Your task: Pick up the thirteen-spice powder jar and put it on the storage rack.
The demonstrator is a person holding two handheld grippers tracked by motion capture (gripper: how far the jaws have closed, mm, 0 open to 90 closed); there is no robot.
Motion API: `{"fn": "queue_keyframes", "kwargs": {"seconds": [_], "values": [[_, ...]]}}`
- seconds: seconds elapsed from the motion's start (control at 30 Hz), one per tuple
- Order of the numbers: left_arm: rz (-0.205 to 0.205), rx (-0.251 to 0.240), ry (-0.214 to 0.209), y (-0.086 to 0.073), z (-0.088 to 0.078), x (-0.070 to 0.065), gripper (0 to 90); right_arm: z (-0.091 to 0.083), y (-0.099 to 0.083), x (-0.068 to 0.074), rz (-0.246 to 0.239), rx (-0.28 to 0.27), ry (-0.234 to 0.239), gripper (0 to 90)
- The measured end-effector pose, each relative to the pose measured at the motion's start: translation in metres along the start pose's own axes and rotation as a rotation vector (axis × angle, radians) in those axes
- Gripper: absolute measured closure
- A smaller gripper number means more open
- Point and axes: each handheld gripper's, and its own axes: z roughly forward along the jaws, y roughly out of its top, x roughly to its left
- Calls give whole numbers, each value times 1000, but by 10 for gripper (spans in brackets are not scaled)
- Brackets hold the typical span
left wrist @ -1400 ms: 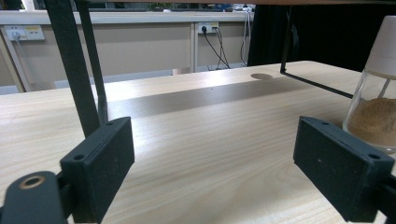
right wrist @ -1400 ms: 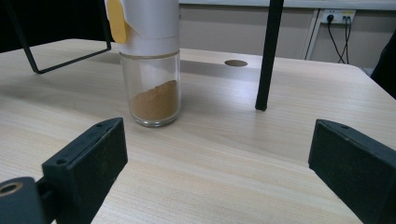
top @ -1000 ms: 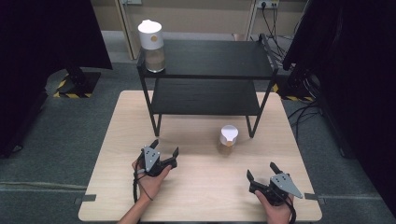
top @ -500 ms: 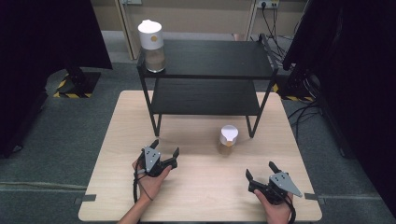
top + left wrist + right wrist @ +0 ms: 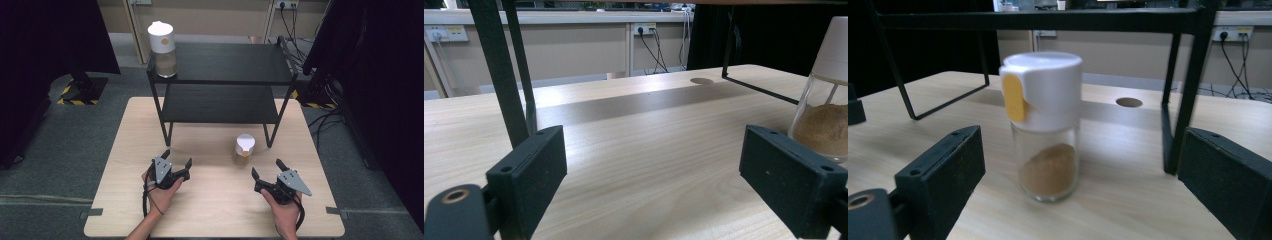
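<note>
Right gripper (image 5: 266, 173) jaws wide apart, empty, aimed at spice jar (image 5: 1045, 125) standing upright on table (image 5: 210, 215) near shelf leg (image 5: 268, 132). Left gripper (image 5: 176, 161) also spread, idle. Approach step; next likely needed: advance, straddle glass body, close.

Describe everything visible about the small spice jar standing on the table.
The spice jar is clear glass with a white plastic cap bearing a yellow flip tab, and is partly filled with brown powder. It stands upright on the wooden table, in front of the black rack, near its right front leg. Nothing grips it; the open right gripper faces it.
</note>
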Motion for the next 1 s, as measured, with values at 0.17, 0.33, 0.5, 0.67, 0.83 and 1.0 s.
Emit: {"fn": "queue_keyframes", "kwargs": {"seconds": [0.17, 0.33, 0.5, 0.67, 0.83, 1.0], "values": [[2, -4, -1, -1, 0, 0, 114, 20, 9, 6, -7, 8, 16, 68], [5, -5, -2, -1, 0, 0, 114, 37, 17, 12, -12, 21, 26, 85], [7, -5, -2, -1, -1, -1, 113, 52, 23, 16, -17, 36, 25, 107], [5, -6, -2, -1, -1, 0, 113, 65, 26, 18, -13, 49, 15, 126], [8, -6, -3, -1, -1, 0, 113, 75, 28, 19, -10, 61, 6, 161], [10, -5, -4, -1, -1, 0, 113, 83, 28, 21, -5, 77, -5, 199]]}}
